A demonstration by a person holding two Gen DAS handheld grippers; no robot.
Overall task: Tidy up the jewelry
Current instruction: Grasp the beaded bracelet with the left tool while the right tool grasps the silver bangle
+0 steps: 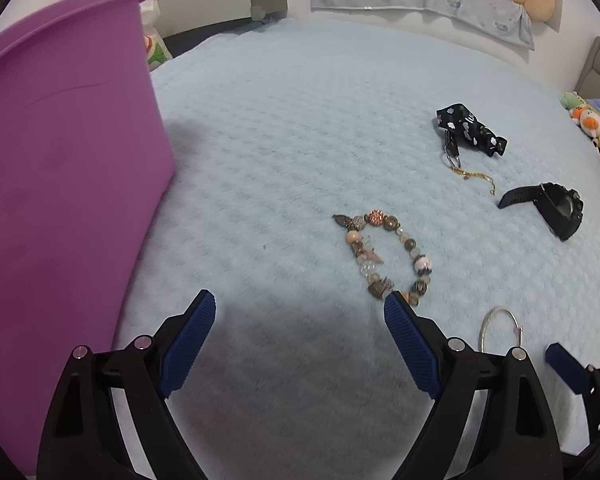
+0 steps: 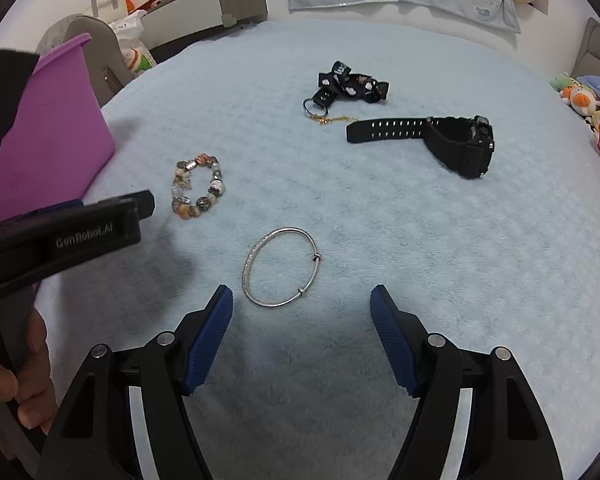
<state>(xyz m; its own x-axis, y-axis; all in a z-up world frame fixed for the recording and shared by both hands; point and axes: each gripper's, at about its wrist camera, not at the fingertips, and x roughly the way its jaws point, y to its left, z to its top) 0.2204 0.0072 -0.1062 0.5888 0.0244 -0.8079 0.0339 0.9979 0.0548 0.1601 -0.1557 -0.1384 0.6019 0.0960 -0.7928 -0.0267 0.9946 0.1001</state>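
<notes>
Left wrist: purple bin (image 1: 60, 200) wall close left.

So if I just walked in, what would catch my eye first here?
Probably the big purple bin looming at the left edge of the pale blue blanket. Then the jewelry spread on it: a beaded bracelet, a silver bangle just ahead of the open right gripper, and a black watch farther right.
</notes>
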